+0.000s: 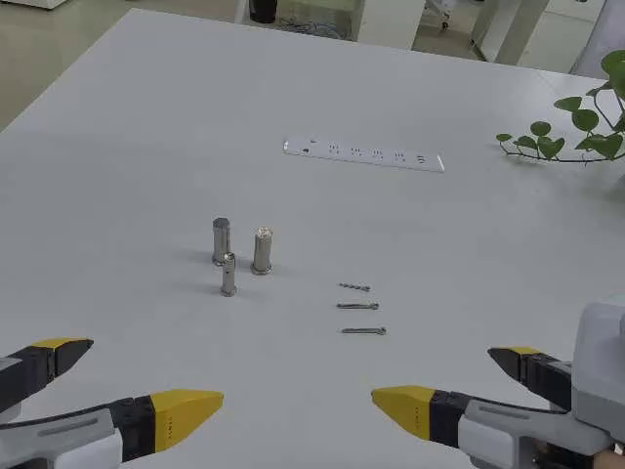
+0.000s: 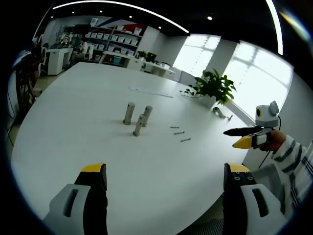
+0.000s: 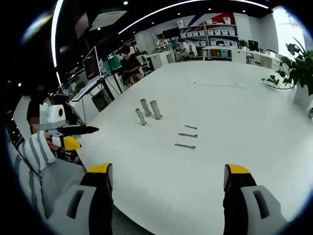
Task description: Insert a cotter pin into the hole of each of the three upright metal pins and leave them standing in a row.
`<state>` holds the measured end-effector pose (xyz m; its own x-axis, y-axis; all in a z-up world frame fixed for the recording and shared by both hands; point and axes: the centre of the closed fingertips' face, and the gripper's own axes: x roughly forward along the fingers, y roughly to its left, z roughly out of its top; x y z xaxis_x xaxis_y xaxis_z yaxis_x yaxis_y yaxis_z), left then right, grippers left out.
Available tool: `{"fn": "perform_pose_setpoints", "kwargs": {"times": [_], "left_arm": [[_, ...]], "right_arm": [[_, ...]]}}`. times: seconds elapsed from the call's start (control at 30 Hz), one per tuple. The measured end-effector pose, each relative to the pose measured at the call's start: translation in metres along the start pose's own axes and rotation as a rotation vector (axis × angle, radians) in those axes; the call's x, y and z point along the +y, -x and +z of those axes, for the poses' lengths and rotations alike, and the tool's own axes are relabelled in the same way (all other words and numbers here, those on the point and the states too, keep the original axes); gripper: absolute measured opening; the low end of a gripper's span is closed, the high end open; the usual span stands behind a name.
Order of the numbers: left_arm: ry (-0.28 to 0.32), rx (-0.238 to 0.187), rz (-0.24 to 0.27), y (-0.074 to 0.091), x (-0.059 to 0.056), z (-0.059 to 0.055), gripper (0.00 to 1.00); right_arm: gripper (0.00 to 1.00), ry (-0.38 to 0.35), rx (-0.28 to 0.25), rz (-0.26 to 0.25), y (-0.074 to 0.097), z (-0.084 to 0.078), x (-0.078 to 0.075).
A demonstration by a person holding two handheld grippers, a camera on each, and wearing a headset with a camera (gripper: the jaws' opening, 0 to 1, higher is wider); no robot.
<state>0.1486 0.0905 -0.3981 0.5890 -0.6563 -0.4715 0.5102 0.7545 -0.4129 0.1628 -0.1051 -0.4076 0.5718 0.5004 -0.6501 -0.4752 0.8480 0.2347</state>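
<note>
I'm holding both grippers low and level over the near edge of the table (image 1: 146, 147). In the head view the left gripper (image 1: 151, 371) sits at 7 o'clock and the right gripper (image 1: 435, 374) at 5 o'clock, each pointing ahead with its jaws spread wide and empty. The three metal pins (image 1: 262, 251) stand upright in a tight cluster at about 11 o'clock from the gap between the grippers, and the three cotter pins (image 1: 357, 306) lie flat in a short column at the cluster's 3 o'clock, well apart from both grippers. Farther out, a white power strip (image 1: 363, 153) lies at 12 o'clock and a leafy plant (image 1: 576, 127) trails in at 2 o'clock.
</note>
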Motion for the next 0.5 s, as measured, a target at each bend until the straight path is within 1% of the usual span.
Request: {"fn": "perform_pose_setpoints", "kwargs": {"times": [0.07,0.13,0.17,0.27,0.3,0.4,0.5], "left_arm": [[-0.011,-0.005,0.005,0.000,0.000,0.001,0.95],[-0.012,-0.014,0.026,0.000,0.004,0.002,0.97],[-0.023,-0.027,0.032,0.001,0.006,0.003,0.97],[-0.050,-0.042,0.045,0.002,0.008,0.005,0.97],[-0.062,-0.053,0.053,0.003,0.009,0.007,0.97],[-0.062,-0.069,0.071,0.004,0.012,0.011,0.96],[-0.047,-0.058,0.077,0.004,0.014,0.010,0.96]], "right_arm": [[0.92,0.003,-0.001,0.004,0.000,0.001,0.001],[0.92,0.006,-0.002,0.007,-0.001,0.001,0.003],[0.92,0.008,-0.002,0.008,0.000,0.002,0.003],[0.92,0.015,-0.011,0.010,0.001,0.004,0.005],[0.92,0.017,-0.016,0.010,0.002,0.006,0.005],[0.92,0.022,-0.027,0.011,0.002,0.009,0.006],[0.92,0.021,-0.042,0.011,0.003,0.013,0.006]]}}
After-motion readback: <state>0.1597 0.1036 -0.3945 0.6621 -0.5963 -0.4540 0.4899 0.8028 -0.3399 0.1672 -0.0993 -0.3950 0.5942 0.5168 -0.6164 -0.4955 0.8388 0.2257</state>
